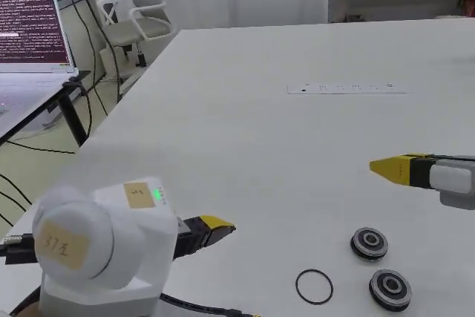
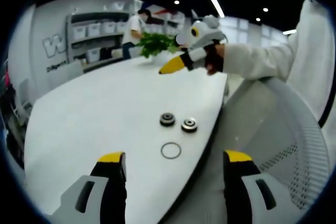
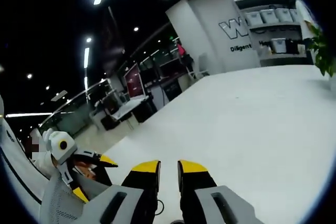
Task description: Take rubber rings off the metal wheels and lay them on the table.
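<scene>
Left hand-held gripper: It is nearest to us, at the lower left of the head view. In its own view we see the two yellow-tipped jaws standing wide apart with nothing between them, over the counter's near edge.
Rubber ring: A thin black loop lies flat on the counter, free of both wheels. It sits just ahead of the left jaws and just left of the near wheel, not touching it.
Near wheel: It lies flat, and we see a bright hub inside a dark band.
Far wheel: It is just beyond the near wheel and apart from it, lying flat with the same dark band around a bright hub. We cannot tell whether that band is a ring.
Right hand-held gripper: It hangs above the counter beyond the wheels, on the right of the head view, well clear of them. We see its yellow jaws drawn together to a thin slit, holding nothing.
Counter: The white top carries the ring and both wheels near its front right.
Socket strip: It is set flush in the counter, well beyond the right hand-held gripper.
Office chair: A white chair stands past the far left corner.
Monitor: It is at the far left and shows lines of text.
</scene>
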The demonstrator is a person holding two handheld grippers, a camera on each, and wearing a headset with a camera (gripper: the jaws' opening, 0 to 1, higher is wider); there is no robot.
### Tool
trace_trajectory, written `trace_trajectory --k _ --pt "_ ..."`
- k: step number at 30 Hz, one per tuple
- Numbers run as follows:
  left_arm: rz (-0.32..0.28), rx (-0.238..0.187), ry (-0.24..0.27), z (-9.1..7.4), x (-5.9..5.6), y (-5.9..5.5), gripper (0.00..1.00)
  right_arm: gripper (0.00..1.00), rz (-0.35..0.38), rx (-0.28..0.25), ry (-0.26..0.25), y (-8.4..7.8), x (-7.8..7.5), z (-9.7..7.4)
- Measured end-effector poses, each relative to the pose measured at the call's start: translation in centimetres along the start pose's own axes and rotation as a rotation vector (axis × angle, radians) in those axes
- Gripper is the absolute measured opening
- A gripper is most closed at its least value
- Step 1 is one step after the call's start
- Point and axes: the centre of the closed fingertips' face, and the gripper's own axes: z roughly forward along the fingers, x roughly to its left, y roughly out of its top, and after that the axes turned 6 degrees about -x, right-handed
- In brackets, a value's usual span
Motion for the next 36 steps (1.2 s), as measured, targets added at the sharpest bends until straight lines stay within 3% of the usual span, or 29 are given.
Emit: trace_trajectory --k 4,8,11,14,19,28,36 --pt "0.011 -0.003 0.004 0.0 0.2 0.1 0.76 0.16 -0.029 -0.009 0.023 0.6 0.2 -1.3" --pt "0.041 -0.015 -0.014 -0.1 0.0 0.7 0.76 0.16 -0.102 -0.013 0.066 1.1 1.1 -2.3" --pt "0.121 -0.012 -0.031 -0.2 -0.1 1.4 0.78 0.18 -0.159 0.049 0.120 0.3 1.9 -2.9" --pt "0.144 -0.029 -0.035 -0.5 -0.2 2.8 0.78 0.19 -0.229 0.082 0.124 -0.3 1.8 -3.2" --pt "0.165 -0.090 -0.049 -1.0 0.2 6.2 0.78 0.27 -0.249 0.110 0.118 -1.1 1.5 -3.6" --pt "0.350 -0.128 -0.043 -0.8 1.6 12.2 0.75 0.28 -0.253 0.152 0.108 -2.8 0.4 -4.0" --pt "0.421 -0.107 -0.102 1.1 1.5 14.6 0.76 0.27 -0.213 0.165 0.087 -4.1 -0.9 -4.3"
